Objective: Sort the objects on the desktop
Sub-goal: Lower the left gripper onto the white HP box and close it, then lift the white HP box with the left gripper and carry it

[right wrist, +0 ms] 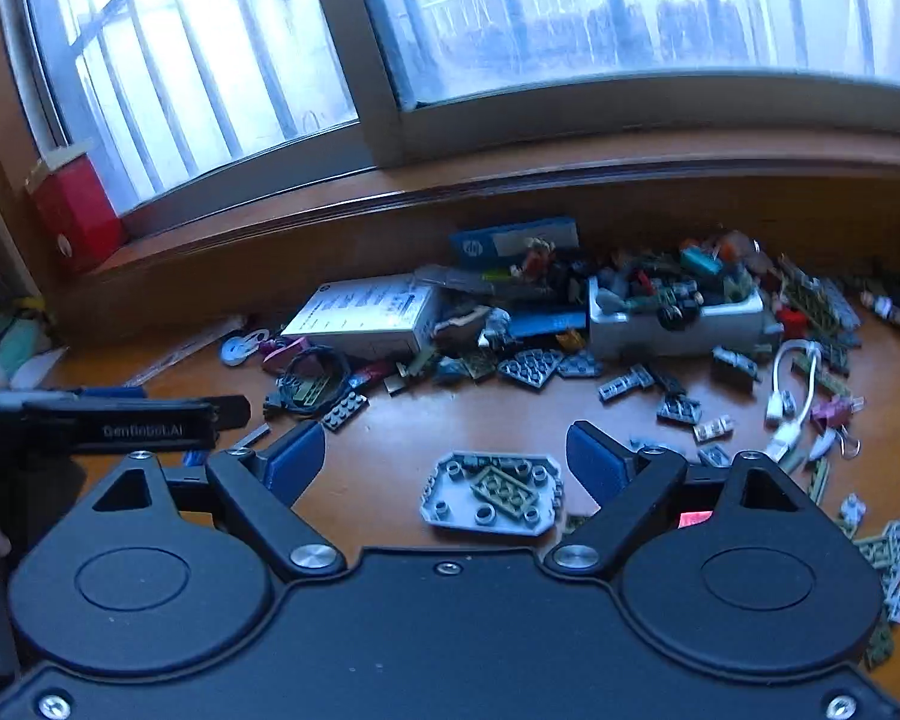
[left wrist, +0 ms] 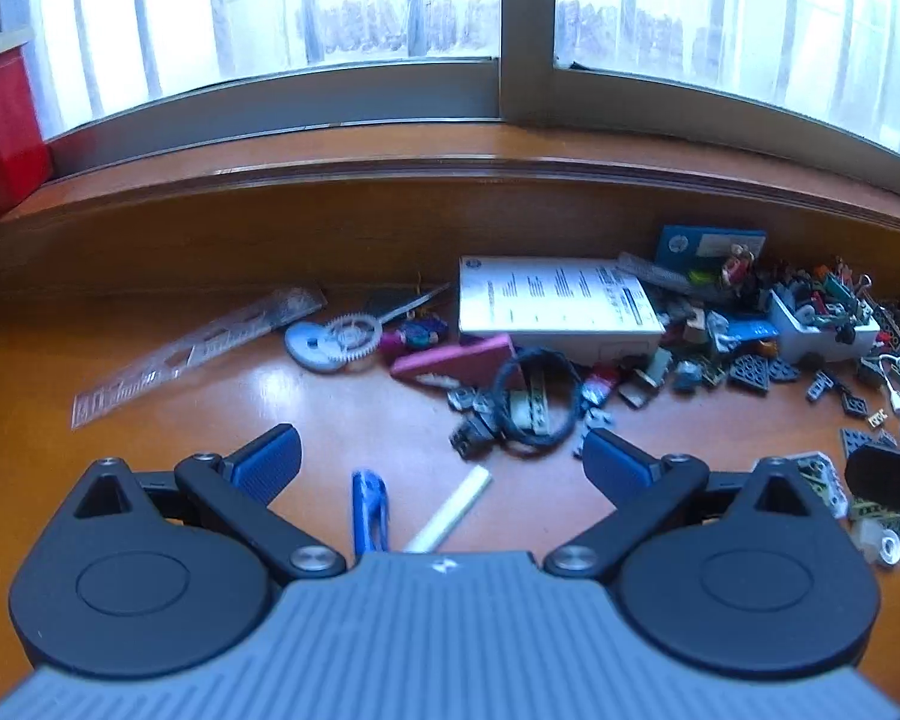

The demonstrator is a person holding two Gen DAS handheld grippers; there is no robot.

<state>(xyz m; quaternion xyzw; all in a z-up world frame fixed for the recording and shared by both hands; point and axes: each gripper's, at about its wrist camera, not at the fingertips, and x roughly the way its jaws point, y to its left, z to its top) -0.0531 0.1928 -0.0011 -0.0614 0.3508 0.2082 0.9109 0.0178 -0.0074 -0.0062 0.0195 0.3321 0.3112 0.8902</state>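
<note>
My left gripper (left wrist: pixel 441 456) stands open above the wooden desk (left wrist: pixel 150 480), nothing between its blue pads. Just below it lie a blue clip (left wrist: pixel 368 504) and a white stick (left wrist: pixel 450 513). Beyond it sit a coiled black cable (left wrist: pixel 534 399), a pink flat piece (left wrist: pixel 456 360) and a grey gear (left wrist: pixel 351 336). My right gripper (right wrist: pixel 444 456) is open too, hovering over a grey building plate (right wrist: pixel 491 492) with an olive brick on it; the pads do not touch it. The left gripper's body (right wrist: pixel 138 417) shows at the left of the right wrist view.
A white box (left wrist: pixel 555 303) lies at the back, with a clear ruler (left wrist: pixel 198 348) to its left. A white tub (right wrist: pixel 678 312) full of small parts, scattered dark bricks (right wrist: pixel 531 366) and a white cable (right wrist: pixel 792 384) crowd the right. A red box (left wrist: pixel 0 132) stands on the window sill.
</note>
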